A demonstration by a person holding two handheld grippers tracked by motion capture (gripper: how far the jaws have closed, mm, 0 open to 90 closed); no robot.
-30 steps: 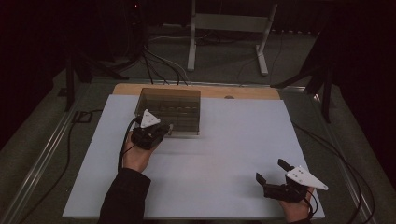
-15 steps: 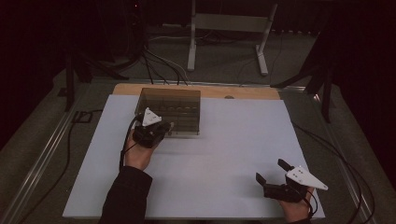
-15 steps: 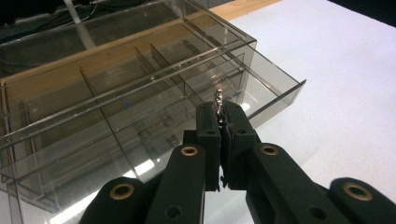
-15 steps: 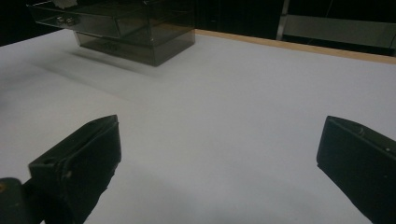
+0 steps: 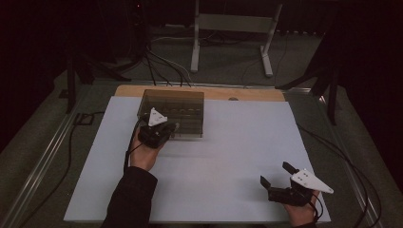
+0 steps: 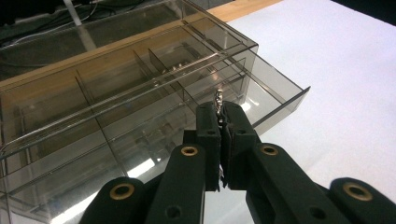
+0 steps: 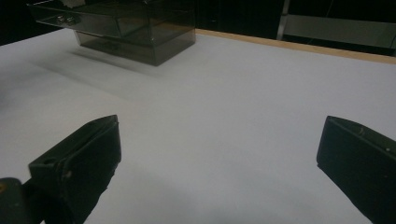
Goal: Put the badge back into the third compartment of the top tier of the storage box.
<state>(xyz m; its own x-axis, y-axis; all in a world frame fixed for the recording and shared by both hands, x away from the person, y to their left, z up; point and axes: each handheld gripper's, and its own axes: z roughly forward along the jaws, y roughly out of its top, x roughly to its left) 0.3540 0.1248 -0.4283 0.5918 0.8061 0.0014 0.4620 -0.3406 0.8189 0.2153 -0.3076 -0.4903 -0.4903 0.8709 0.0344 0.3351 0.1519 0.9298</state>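
Left gripper view – left gripper [image 6: 221, 105] pinched tight on small metal screw [image 6: 218, 97], over compartment box [image 6: 140, 79], right gripper [image 7: 219, 154] wide open – empty.

Table [image 5: 247, 85]: white sheet [image 5: 228, 161] on top, wood strip bare at far edge. On sheet: smoked compartment box [image 5: 187, 102], just ahead of left gripper [image 5: 164, 130]

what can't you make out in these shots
- Small metal piece pinched in the left tool: too small to identify in the left gripper view; in the high view the tool and hand cover it.
- Smoky plastic organizer box: compartment contents blurred by dark walls and glare.
- Right tool: jaw tips cut off by the frame edge.
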